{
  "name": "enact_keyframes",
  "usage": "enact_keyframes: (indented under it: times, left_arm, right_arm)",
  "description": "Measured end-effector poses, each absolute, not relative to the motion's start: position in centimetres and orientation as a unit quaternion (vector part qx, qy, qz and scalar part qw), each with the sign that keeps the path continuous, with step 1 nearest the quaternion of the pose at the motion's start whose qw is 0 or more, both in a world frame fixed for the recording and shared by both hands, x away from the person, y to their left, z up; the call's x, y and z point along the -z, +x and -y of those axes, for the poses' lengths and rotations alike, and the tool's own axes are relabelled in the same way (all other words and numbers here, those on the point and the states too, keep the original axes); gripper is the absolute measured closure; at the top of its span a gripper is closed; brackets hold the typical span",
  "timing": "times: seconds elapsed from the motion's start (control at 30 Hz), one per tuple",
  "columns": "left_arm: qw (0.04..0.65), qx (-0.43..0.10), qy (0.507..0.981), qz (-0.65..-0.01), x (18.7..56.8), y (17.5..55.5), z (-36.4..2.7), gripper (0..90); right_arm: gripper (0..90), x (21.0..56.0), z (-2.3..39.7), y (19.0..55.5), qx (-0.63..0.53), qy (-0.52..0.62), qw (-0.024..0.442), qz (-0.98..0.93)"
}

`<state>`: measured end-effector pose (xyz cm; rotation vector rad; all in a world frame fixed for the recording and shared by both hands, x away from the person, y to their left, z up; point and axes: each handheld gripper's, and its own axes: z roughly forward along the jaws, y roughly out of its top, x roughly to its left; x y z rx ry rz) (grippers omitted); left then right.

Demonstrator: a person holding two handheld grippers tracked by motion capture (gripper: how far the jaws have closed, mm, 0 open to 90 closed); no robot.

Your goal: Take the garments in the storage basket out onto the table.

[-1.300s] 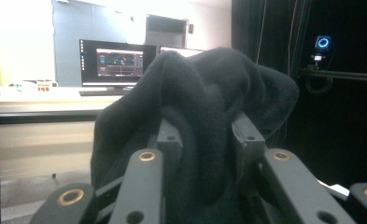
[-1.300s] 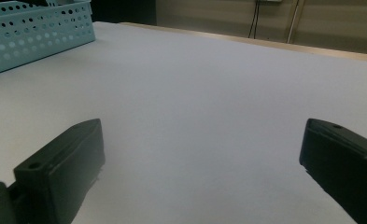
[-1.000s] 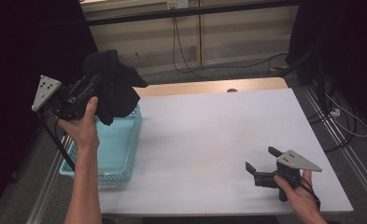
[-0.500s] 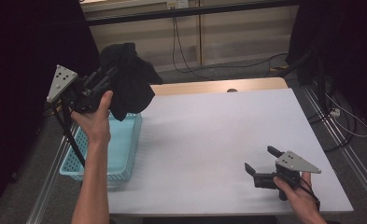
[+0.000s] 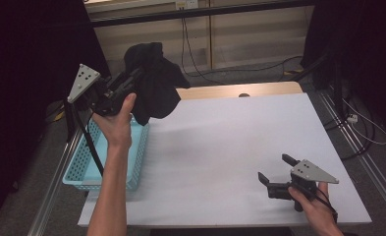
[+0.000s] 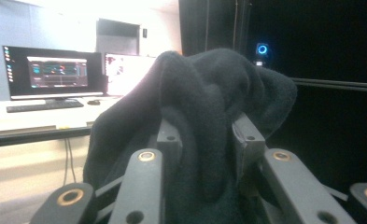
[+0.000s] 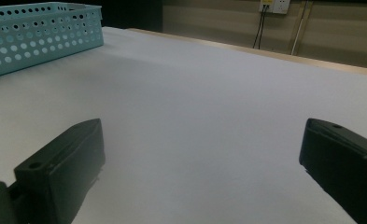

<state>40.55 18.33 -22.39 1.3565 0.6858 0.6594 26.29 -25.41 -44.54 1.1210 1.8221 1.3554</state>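
Observation:
A bunched black cloth (image 5: 153,88) hangs in the air over the far end of a light blue basket (image 5: 85,162), held up by my left gripper (image 5: 136,78), which is shut on it. In the left gripper view the black cloth (image 6: 204,121) bulges out between and over the two jaws of the left gripper (image 6: 209,135). My right gripper (image 5: 275,169) rests low over the white table (image 5: 230,137) near its front right corner, jaws wide apart. Nothing lies between the jaws of the right gripper (image 7: 204,154).
The perforated basket (image 7: 36,32) stands at the table's left edge. A wooden strip (image 5: 239,91) runs along the far edge, with cables (image 5: 195,54) on the floor behind. Monitors and a keyboard (image 6: 45,105) sit on a desk far off.
The left hand has carried the black cloth up and to the right, away from the basket's middle toward the table's far left. The right gripper has stayed put.

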Motion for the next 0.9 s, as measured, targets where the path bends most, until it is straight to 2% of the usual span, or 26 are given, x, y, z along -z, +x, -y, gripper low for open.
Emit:
enact_keyframes:
  times: [0.47,0.9]
  left_arm:
    - [0.678,-0.239,0.630,-0.293,24.2,41.0,-14.5,70.1]
    - [0.656,-0.215,0.669,-0.276,26.1,41.0,-10.4,70.0]
  right_arm:
    - [0.5,44.5,25.4,26.2,-0.509,0.421,0.302,-0.687]
    - [0.5,44.6,25.4,26.4,-0.508,0.420,0.299,-0.690]
